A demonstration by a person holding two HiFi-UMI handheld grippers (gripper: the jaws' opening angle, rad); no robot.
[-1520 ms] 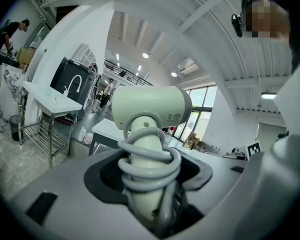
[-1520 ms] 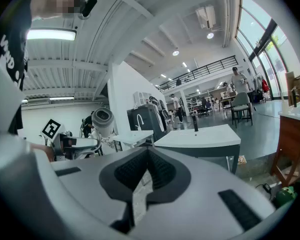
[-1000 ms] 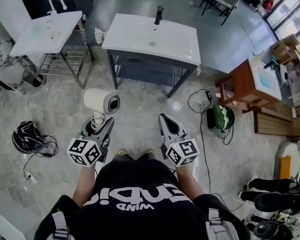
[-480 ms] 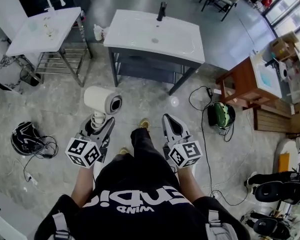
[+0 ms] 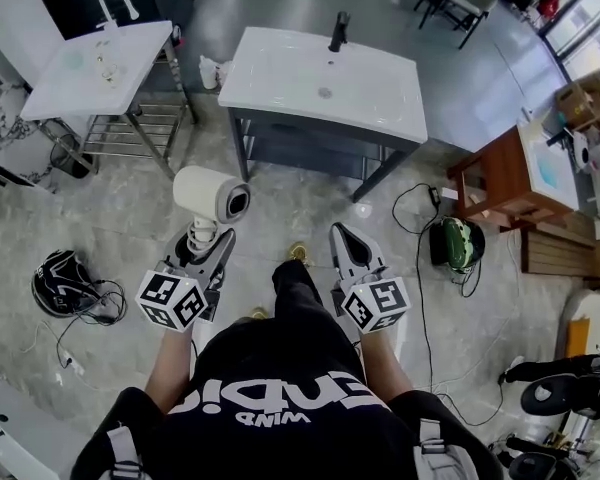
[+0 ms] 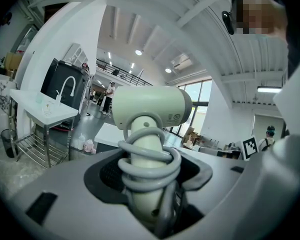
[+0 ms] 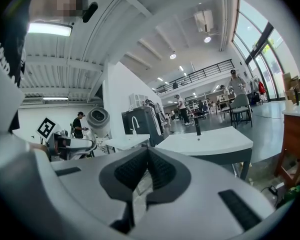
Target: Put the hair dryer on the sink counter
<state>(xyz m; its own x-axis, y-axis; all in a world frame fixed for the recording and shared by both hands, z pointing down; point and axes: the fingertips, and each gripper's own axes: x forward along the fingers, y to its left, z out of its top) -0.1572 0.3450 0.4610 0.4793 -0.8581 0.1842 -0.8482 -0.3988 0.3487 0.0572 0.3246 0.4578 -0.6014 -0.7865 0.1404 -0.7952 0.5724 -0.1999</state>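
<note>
- Dryer [image 5: 212, 194] is sitting in the left gripper [image 5: 207, 244]. Its jaws are clamping the handle, with the coiled cord [image 6: 150, 166] trapped under the pads. A grip this low on the handle is probably leaving the bulky head free to touch down first.
- Alongside, the right gripper [image 5: 342, 238] is riding with its jaws pressed together on nothing, and it looks spare for now.
- Along the left jaws the handle, the dryer's long axis, is running straight out and away from the person. The barrel is lying crosswise at its far end, its open round end facing toward the right gripper.
- Ahead of both grippers the counter [image 5: 280, 73] is standing well apart from the dryer, with a tap [image 5: 337, 30] at its far edge. I would say the dryer is being carried over, not yet placed.
</note>
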